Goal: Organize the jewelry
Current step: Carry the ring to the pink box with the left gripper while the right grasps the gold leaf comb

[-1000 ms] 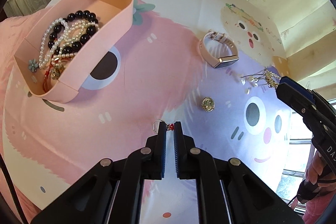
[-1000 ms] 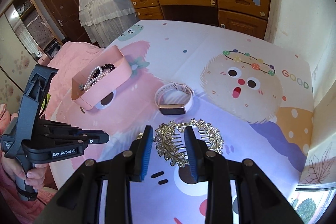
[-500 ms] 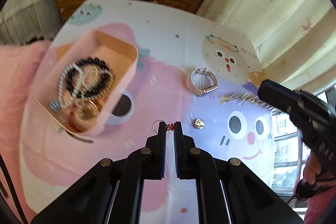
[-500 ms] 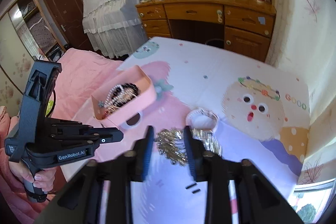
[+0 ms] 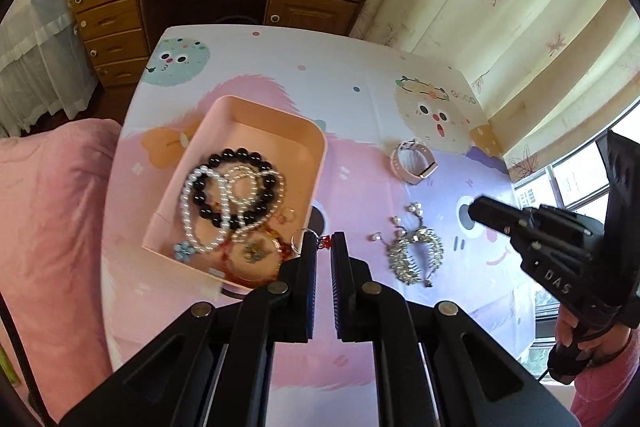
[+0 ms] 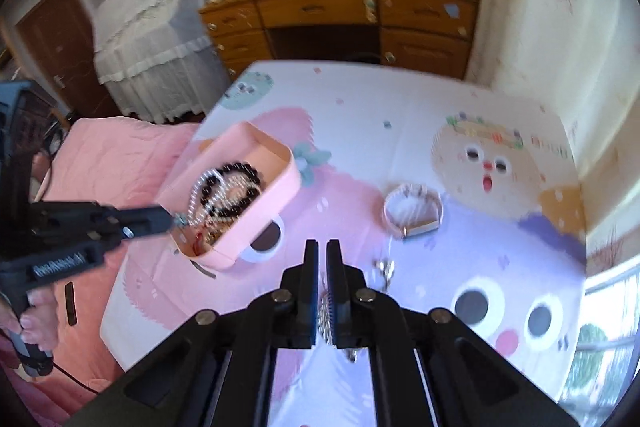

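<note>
- The left gripper [image 5: 323,241] is clamped on a small ring [image 5: 301,239] with a red bead, which sticks out of the fingertips toward 10 o'clock, over the near corner of the pink tray [image 5: 182,163].
- The tray sits on the cartoon-print mat [image 5: 352,67], at 10 o'clock from the left fingertips in the left view.
- In the tray lie a black bead bracelet [image 5: 240,183], pearl strands [image 5: 200,211] and a round pendant [image 5: 253,251] on a red cord, all tangled together.
- The right gripper [image 6: 322,247] is pressed together on a silver hair comb [image 6: 326,315], seen as a sliver between its fingers.
- In the left view the comb [image 5: 416,253] hangs under the right gripper [image 5: 474,205], at 3 o'clock from the left fingertips; whether it touches the mat I cannot tell.
- A pink watch [image 5: 414,163] stands on its band on the mat, at 1 o'clock from the left fingertips and well apart from the tray.
- In the right view, which is blurred, the watch [image 6: 414,217] is at 1 o'clock from the right fingertips and the tray [image 6: 280,183] at 10 o'clock.
- The left gripper [image 6: 170,221] shows there at 9 o'clock, its tip over the tray's near end.
- A small gold piece [image 6: 386,269] lies on the mat just right of the right fingertips; it is too blurred to make out.
- A hand [image 5: 576,331] grips the right gripper's handle at the left view's 4 o'clock edge.
</note>
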Demonstrator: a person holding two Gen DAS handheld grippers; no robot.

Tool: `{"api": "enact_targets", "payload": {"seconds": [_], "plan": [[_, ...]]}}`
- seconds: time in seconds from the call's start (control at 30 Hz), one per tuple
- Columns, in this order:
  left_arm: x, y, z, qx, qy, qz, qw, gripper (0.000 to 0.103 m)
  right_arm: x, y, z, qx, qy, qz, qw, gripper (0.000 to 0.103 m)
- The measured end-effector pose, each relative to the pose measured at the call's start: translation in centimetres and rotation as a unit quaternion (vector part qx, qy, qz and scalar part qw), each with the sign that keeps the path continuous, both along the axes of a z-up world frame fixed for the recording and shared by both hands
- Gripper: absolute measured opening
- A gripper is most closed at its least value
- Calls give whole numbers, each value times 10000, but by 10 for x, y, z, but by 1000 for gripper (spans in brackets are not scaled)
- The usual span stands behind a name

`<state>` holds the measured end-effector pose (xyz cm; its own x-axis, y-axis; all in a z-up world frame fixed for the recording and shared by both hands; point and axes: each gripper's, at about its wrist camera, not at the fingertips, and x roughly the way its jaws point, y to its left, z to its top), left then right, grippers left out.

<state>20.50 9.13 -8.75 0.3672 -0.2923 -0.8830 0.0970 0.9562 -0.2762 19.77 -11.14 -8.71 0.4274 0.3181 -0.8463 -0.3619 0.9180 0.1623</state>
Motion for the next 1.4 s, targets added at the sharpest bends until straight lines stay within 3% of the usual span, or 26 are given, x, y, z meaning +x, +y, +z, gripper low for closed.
{"api": "enact_targets", "payload": {"seconds": [0.1,0.17,0.53,0.93,1.0,1.07,1.4], "plan": [[5,10,-4,65,6,-54,10000,5,-2,0,-21,-169,301,-223,9992,5],[9,15,-8,93,16,-60,9999,5,-3,0,-38,-292,568,-283,9976,12],[17,34,-19,69,119,-5,9999,5,-4,20,-109,-1074,1429,-199,9837,26],[24,49,-31,-72,242,-82,9996,5,4,28,-115,-1240,1601,-97,9792,25],[25,52,-32,-85,264,-99,9996,5,9,31,-114,-1187,1660,-192,9788,23],[26,55,-33,-110,281,-116,9995,5,14,26,-114,-1014,1696,-423,9794,15],[33,66,-40,-47,328,-516,9981,5,11,27,-114,-671,1676,-947,9790,12]]}}
